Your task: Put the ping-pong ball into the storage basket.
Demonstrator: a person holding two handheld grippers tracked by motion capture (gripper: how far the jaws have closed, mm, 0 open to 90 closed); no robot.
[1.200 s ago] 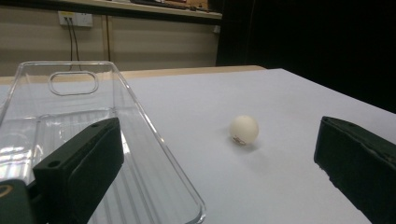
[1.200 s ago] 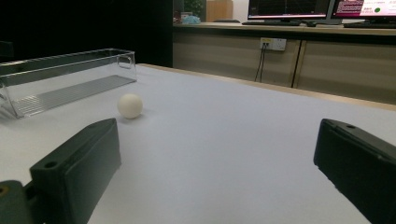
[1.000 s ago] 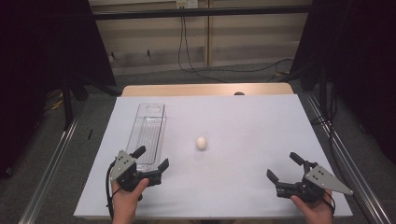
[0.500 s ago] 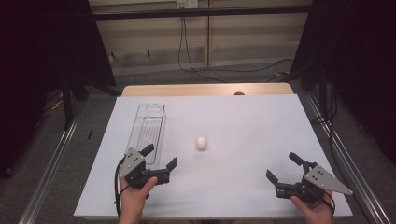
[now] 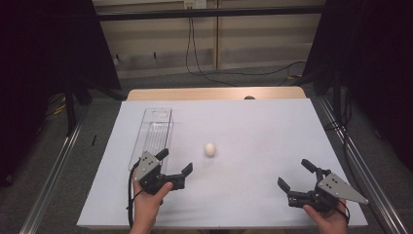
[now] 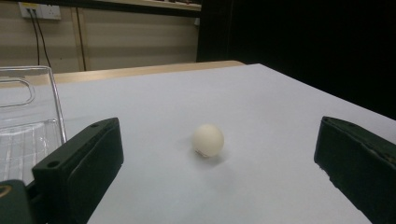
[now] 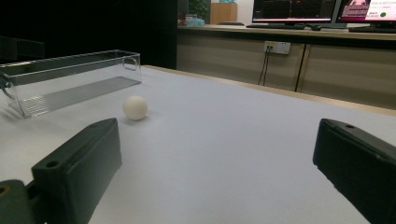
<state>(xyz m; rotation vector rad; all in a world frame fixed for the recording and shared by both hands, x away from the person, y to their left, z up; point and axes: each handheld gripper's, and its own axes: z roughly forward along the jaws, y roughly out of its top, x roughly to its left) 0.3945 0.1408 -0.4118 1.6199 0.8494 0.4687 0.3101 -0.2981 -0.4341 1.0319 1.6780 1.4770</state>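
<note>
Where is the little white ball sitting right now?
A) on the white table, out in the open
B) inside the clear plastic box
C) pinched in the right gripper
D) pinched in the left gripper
A: the white ball rests on the bare table, beside the clear box and ahead of the open left gripper.

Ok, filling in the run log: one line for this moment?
left gripper: open, near ball | right gripper: open, holding nothing | ball: on table, outside clear tray
</note>
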